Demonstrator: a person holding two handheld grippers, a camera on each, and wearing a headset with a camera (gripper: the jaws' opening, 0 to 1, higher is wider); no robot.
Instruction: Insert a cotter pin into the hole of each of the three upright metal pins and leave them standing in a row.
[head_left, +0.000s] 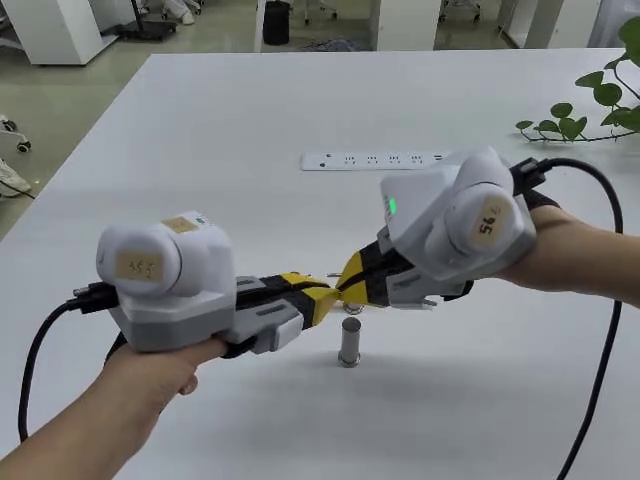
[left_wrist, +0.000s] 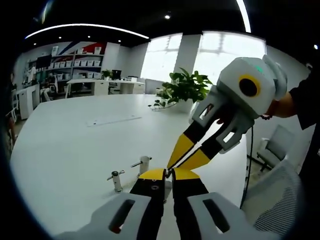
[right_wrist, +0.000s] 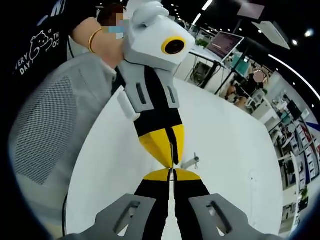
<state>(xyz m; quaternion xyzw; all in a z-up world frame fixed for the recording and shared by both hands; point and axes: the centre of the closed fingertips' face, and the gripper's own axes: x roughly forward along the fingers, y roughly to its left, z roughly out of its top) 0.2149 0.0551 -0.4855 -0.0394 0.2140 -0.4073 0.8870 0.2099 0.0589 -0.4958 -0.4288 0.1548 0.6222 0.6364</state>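
One upright pin (head_left: 349, 342) beneath the fingers (head_left: 352, 268)

Two claws are at work, the left claw (left_wrist: 169, 174) and the right claw (right_wrist: 170, 172), and two black cables (head_left: 610, 330) trail from them, one each. There is one desk (head_left: 200, 130). The head view shows one upright metal pin (head_left: 349, 342). The left gripper view shows two, a nearer pin (left_wrist: 117, 181) and a farther pin (left_wrist: 144, 164), each crossed by one cotter pin (left_wrist: 112, 175), making two. One power strip (head_left: 385, 160) and one leafy plant (head_left: 600, 95) complete the count.
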